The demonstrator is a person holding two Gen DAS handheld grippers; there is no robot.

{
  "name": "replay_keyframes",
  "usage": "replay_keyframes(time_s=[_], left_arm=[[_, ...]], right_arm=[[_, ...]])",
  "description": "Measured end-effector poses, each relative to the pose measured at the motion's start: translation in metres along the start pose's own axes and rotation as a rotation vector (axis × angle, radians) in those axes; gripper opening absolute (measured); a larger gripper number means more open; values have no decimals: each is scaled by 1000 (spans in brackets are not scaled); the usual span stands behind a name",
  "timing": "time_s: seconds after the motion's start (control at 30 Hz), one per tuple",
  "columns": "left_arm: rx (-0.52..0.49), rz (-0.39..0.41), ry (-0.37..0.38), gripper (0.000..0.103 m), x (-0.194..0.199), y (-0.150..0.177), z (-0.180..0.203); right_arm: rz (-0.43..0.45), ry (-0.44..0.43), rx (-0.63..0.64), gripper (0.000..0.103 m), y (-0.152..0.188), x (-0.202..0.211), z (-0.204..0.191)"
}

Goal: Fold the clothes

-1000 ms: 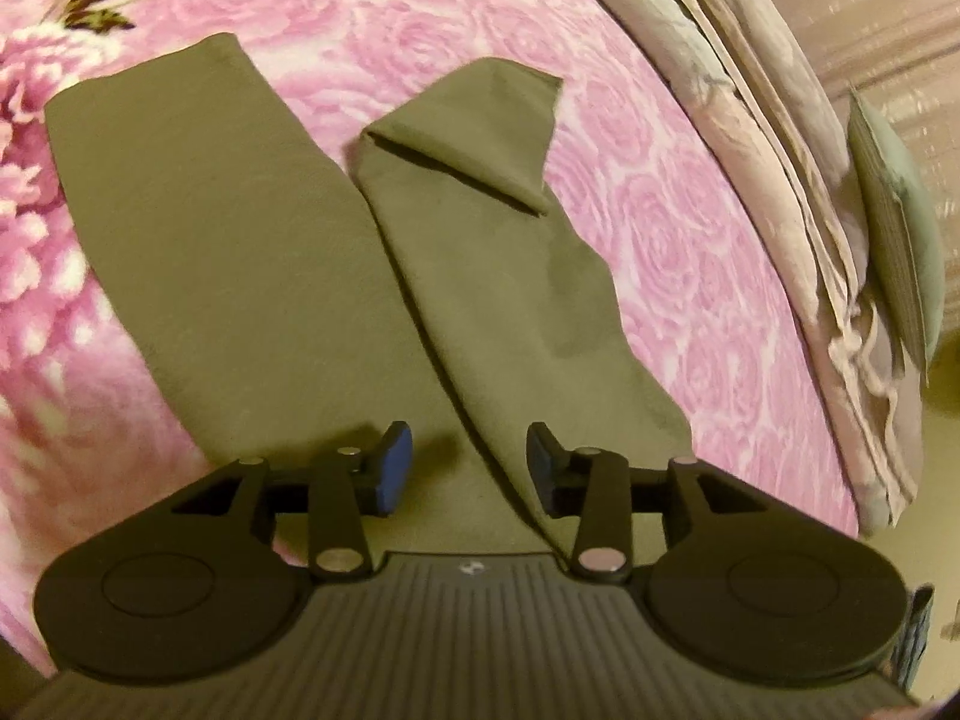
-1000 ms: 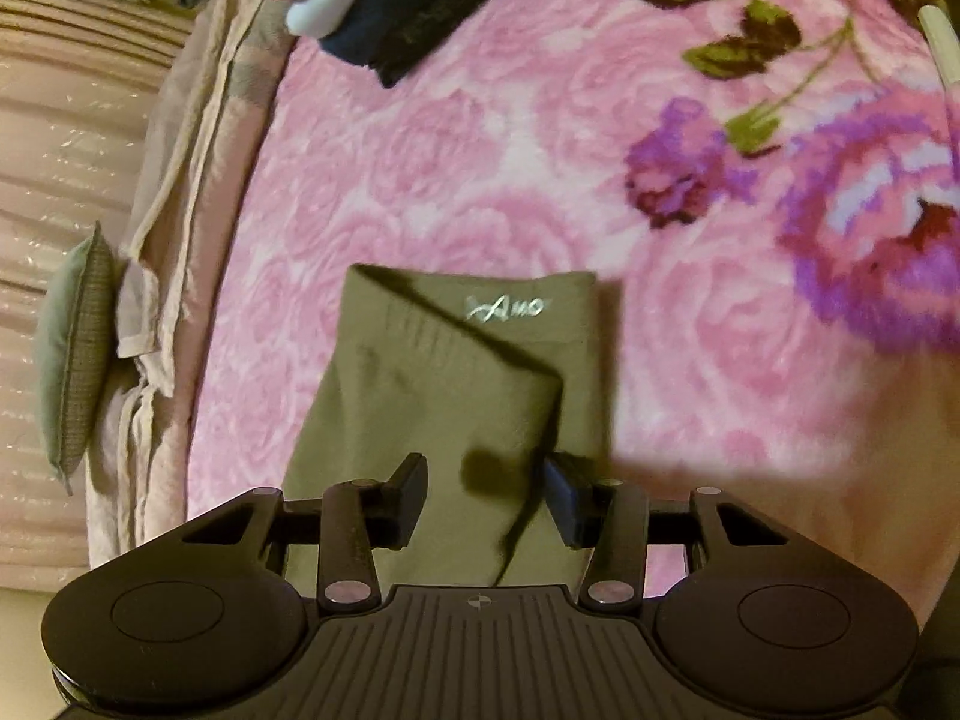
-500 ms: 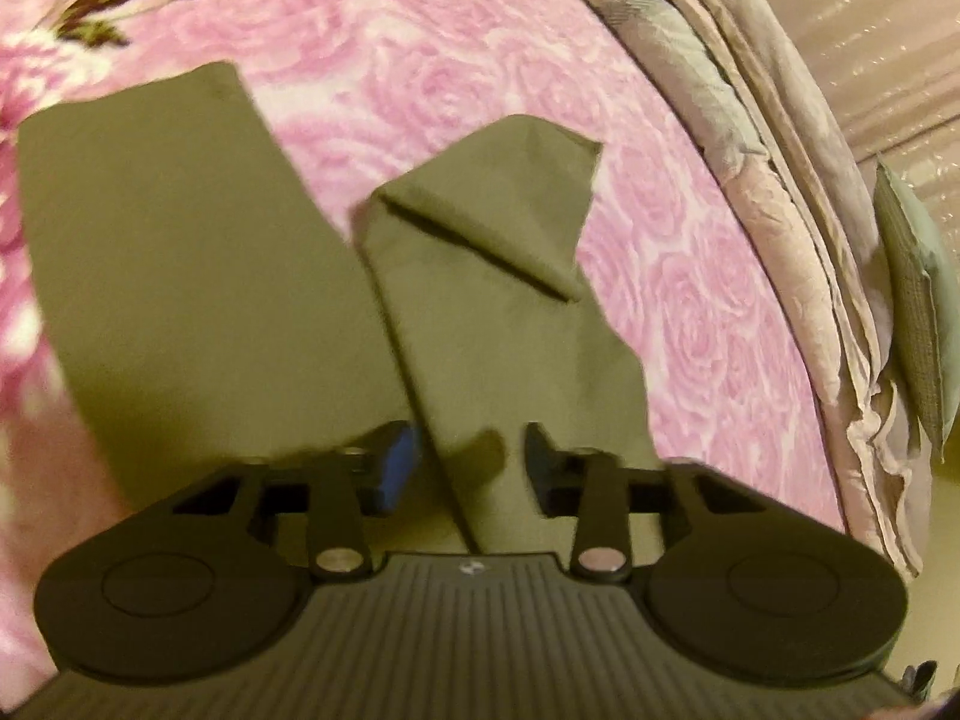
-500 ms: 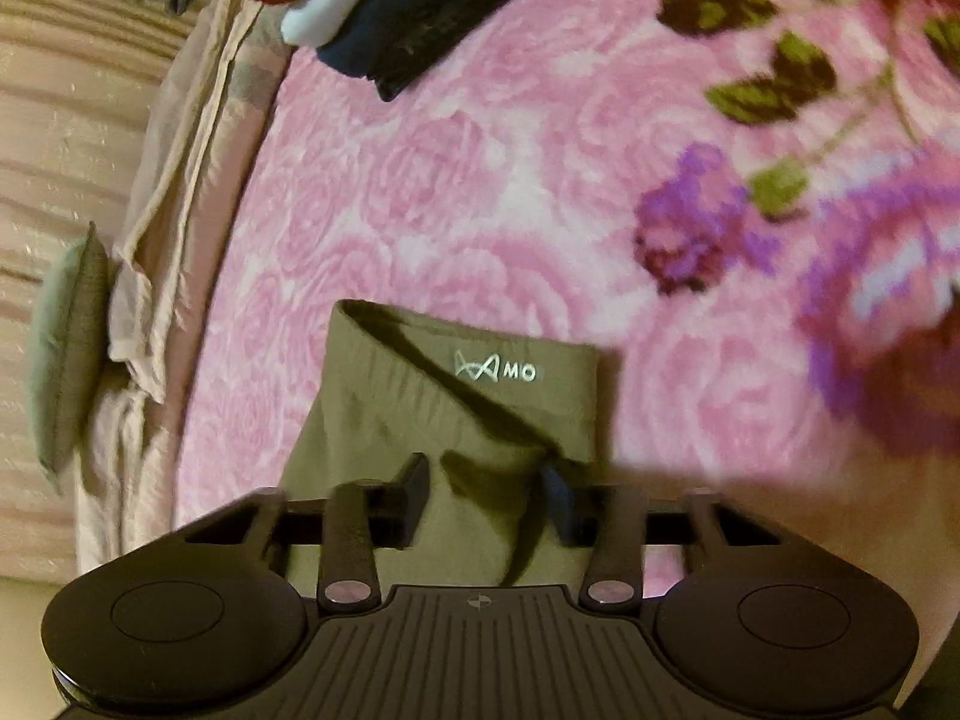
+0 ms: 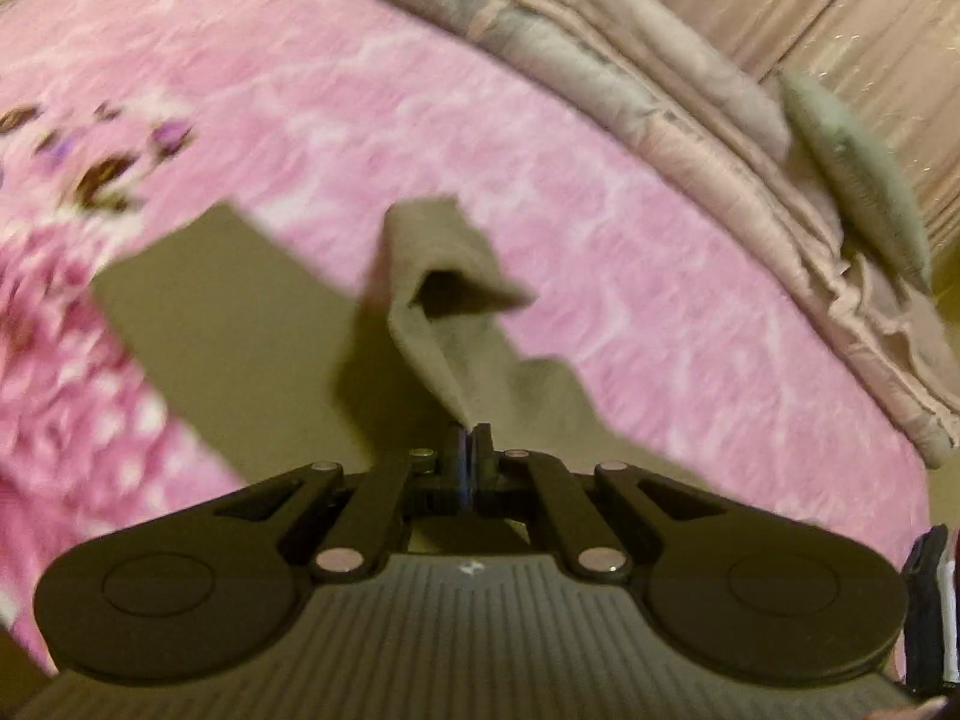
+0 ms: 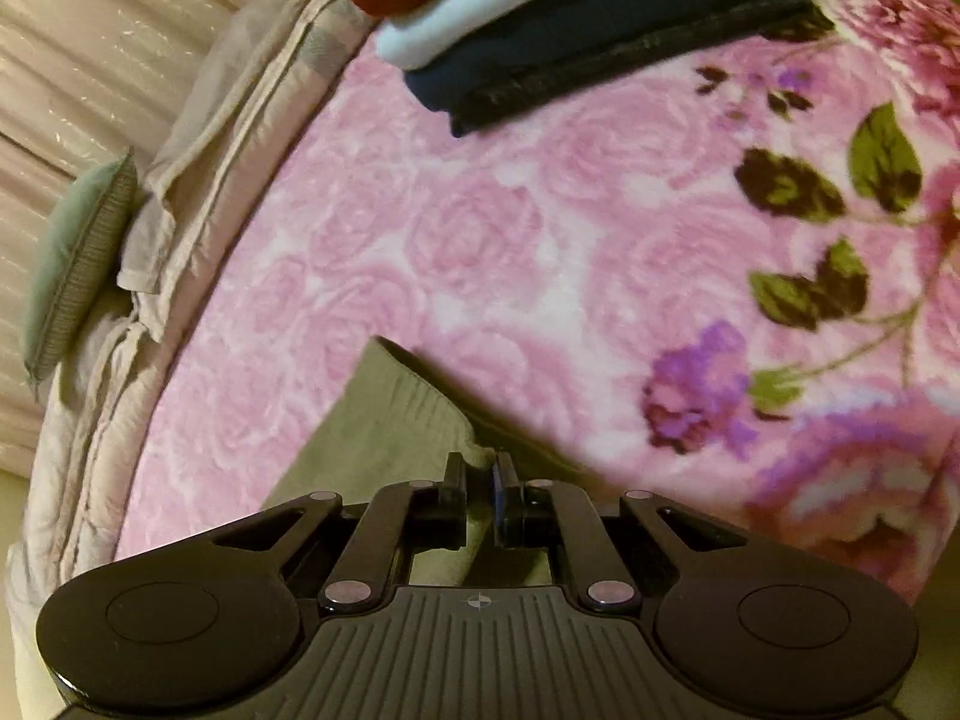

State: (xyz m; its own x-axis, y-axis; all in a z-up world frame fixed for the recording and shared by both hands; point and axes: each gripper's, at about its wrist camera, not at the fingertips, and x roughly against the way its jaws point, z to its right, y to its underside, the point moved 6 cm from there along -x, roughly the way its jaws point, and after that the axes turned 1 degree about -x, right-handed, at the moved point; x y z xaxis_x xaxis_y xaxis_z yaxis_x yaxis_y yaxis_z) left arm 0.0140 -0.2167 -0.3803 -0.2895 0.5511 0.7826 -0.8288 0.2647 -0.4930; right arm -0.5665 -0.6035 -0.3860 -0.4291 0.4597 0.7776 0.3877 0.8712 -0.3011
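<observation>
Two claws, one olive garment (image 5: 252,324) on pink floral bed (image 5: 630,276).
Left claw (image 5: 467,441) clenched on garment fold; right claw (image 6: 480,477) closing on waistband; one stack of four folded clothes (image 6: 570,30) upper centre.

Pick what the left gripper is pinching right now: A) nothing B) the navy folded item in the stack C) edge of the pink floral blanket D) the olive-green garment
D: the left gripper is shut on the olive-green garment, whose fabric rises off the pink blanket.

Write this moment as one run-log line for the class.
step: lifting for fold | left gripper: shut on olive leggings | right gripper: jaws closing on leggings' waistband | surface: pink floral blanket
</observation>
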Motion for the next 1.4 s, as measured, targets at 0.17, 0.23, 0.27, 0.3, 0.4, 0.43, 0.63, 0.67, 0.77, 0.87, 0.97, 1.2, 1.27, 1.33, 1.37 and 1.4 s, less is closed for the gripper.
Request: replay_keyframes(time_s=[0.17, 0.23, 0.27, 0.3, 0.4, 0.43, 0.63, 0.67, 0.77, 0.87, 0.97, 1.2, 1.27, 1.33, 1.37, 1.4], left_arm=[[-15, 2, -21, 0, 4, 18, -6], [-8, 3, -19, 0, 5, 19, -9], [-13, -2, -22, 0, 4, 21, -9], [-18, -7, -24, 0, 3, 23, -10], [-34, -22, -33, 0, -1, 29, -12], [-41, -29, -38, 0, -3, 32, -12], [-99, -75, -123, 12, -10, 45, -16], [-115, -74, -139, 16, -6, 45, -16], [-171, -79, -206, 17, 8, 38, -19], [-264, -39, -256, 21, 25, 22, -10], [-435, 11, -289, 31, 29, 3, 11], [-817, 2, -289, 34, -47, -33, 71], [-847, -45, -294, 34, -79, -38, 76], [-856, -107, -303, 34, -107, -38, 72], [-859, -123, -312, 33, -116, -38, 67], [-852, -116, -308, 22, -119, -39, 63]], right_arm=[[3, 20, 10, 6, 5, -1, 8], [3, 27, 4, 6, 6, -1, 11], [3, 27, 7, 6, 6, 0, 11], [2, 34, 16, 6, 7, -1, 12], [-9, 59, 32, 7, 11, -7, 14], [-14, 73, 39, 7, 12, -11, 15], [5, 217, 165, 83, 11, -10, 4], [16, 252, 200, 87, 10, -7, 1], [50, 314, 284, 86, 4, 6, -11], [82, 314, 286, 86, -1, 13, -18], [65, 273, 244, 86, -2, 7, -28], [8, 199, 215, 86, 16, -22, -58], [-3, 186, 213, 86, 25, -27, -65], [-4, 190, 204, 87, 31, -29, -66], [-4, 196, 195, 87, 34, -28, -65], [-4, 203, 186, 87, 37, -28, -64]])
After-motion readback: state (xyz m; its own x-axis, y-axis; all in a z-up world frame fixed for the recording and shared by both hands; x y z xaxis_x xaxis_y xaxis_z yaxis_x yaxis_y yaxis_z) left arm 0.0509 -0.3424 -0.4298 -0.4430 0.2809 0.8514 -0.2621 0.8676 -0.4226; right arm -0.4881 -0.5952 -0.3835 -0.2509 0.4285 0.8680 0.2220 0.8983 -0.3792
